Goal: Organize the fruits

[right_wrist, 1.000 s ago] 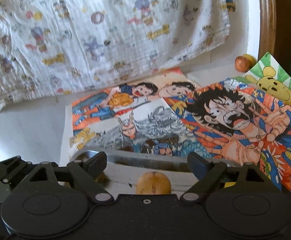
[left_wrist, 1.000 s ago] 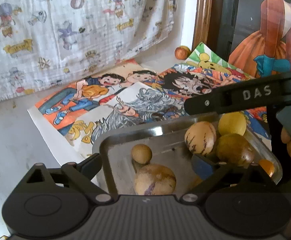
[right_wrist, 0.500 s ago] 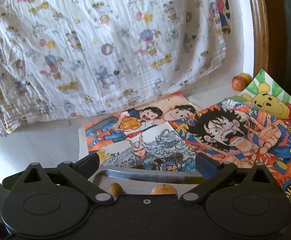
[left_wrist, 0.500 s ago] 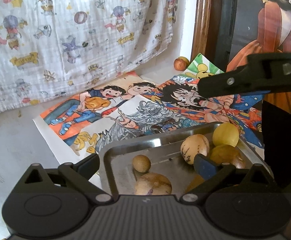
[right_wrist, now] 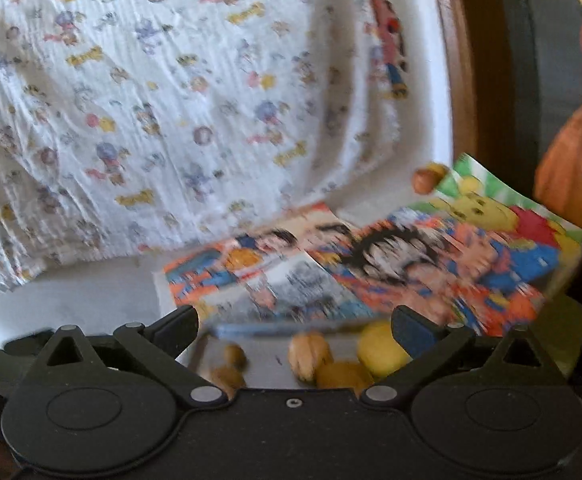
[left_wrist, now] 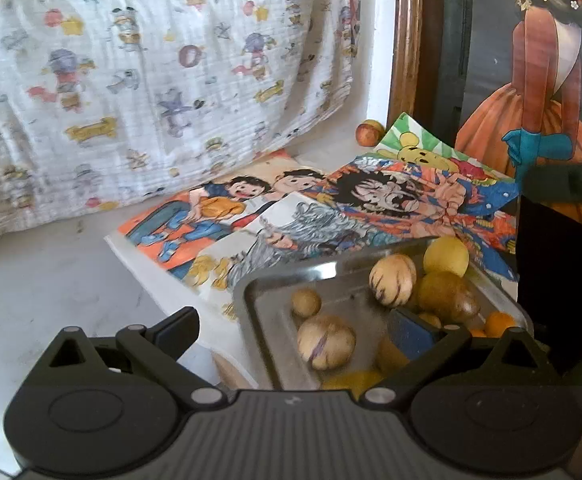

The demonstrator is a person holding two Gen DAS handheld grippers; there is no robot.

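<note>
Between the wide, empty left tool [left_wrist: 293,330] fingers, metal tray [left_wrist: 251,300] of fruits [left_wrist: 326,342], right tool [right_wrist: 293,330] likewise wide above it

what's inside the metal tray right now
The metal tray holds two striped pale fruits, a small tan ball, a yellow fruit, a brownish one and small orange ones. The left gripper covers its near part.

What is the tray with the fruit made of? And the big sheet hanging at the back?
The tray looks like shiny metal, probably steel: grey, with a bright glint along its rim. The hanging sheet looks like soft woven cloth, maybe cotton: it wrinkles, drapes and has printed cartoons.
</note>
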